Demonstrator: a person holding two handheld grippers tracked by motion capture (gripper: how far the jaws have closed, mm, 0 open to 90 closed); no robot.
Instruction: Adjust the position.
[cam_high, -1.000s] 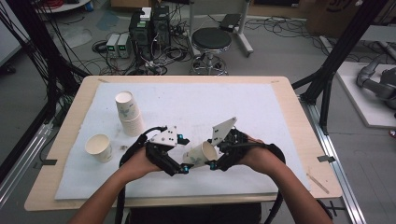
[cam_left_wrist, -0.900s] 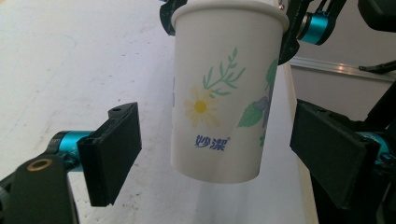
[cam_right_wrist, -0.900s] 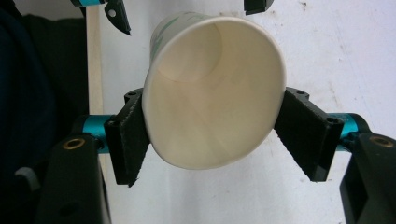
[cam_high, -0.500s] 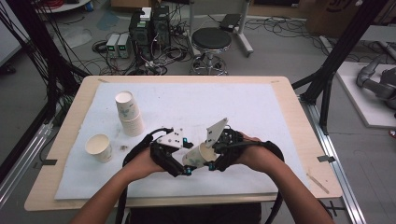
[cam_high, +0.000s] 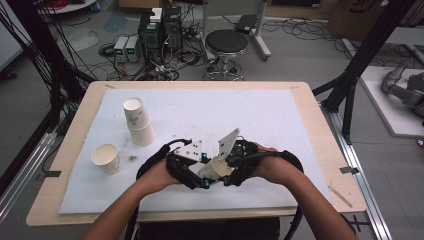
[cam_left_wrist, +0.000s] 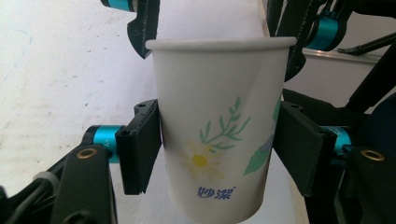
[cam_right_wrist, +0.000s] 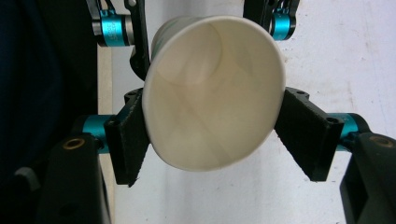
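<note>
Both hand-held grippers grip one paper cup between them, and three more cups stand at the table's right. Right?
Not quite: the other cups stand at the table's left, a stack and a single cup, as the high view shows. Both grippers do grip one paper cup.

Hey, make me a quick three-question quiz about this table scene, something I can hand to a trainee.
1. True or false: both tongs, the left tongs and the right tongs, grip the same paper cup.
2. How many paper cups stand away from the hands on the white mat, counting the stacked cups as two and adding the single cup?
3. Multiple choice: the picture printed on the held cup is A) a daisy with green leaves, B) a red car, C) blue stripes.

Key
1. True: the left pair's pads press its sides lower down, and the right pair's pads press it near the rim.
2. Three.
3. A.
</note>
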